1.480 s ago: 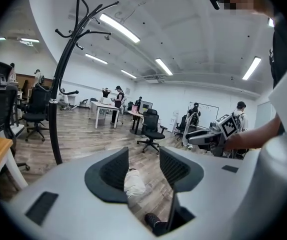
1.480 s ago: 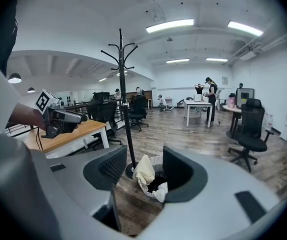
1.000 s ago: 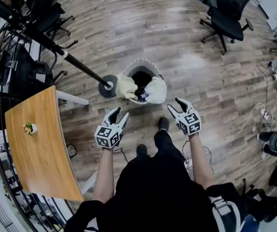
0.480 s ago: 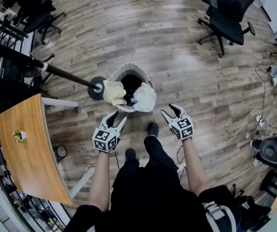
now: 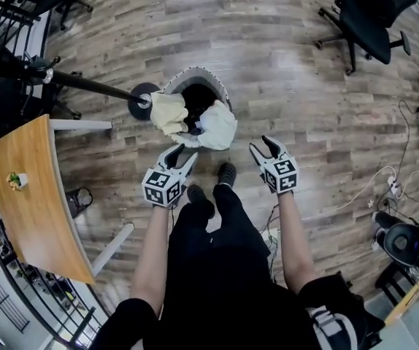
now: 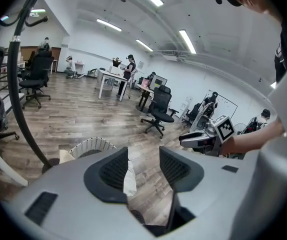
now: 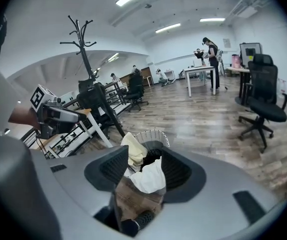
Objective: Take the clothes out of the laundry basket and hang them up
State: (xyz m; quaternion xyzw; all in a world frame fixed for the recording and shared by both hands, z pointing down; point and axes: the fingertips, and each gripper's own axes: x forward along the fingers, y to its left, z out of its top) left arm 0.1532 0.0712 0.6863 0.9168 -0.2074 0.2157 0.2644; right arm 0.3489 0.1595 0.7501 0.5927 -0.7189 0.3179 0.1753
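A white mesh laundry basket [image 5: 198, 75] stands on the wood floor ahead of the person's feet. A pale yellow garment [image 5: 167, 112] hangs over its left rim and a white garment [image 5: 219, 125] over its near right rim. My left gripper [image 5: 178, 156] is open and empty, just short of the basket's near edge. My right gripper [image 5: 266, 149] is open and empty too, to the right of the white garment. In the right gripper view the basket [image 7: 151, 135] and both garments lie beyond the jaws. A black coat stand [image 7: 85, 49] rises behind it, its round base [image 5: 141, 101] touching the basket's left side.
A curved wooden table [image 5: 34, 194] stands at the left with a small plant on it. Black office chairs [image 5: 374, 20] stand at the back right. Cables [image 5: 385, 188] and a power strip lie on the floor at right. People work at far desks.
The person has stepped closer to the basket, so both grippers now hang nearer its near rim. Both grippers stay open and empty.
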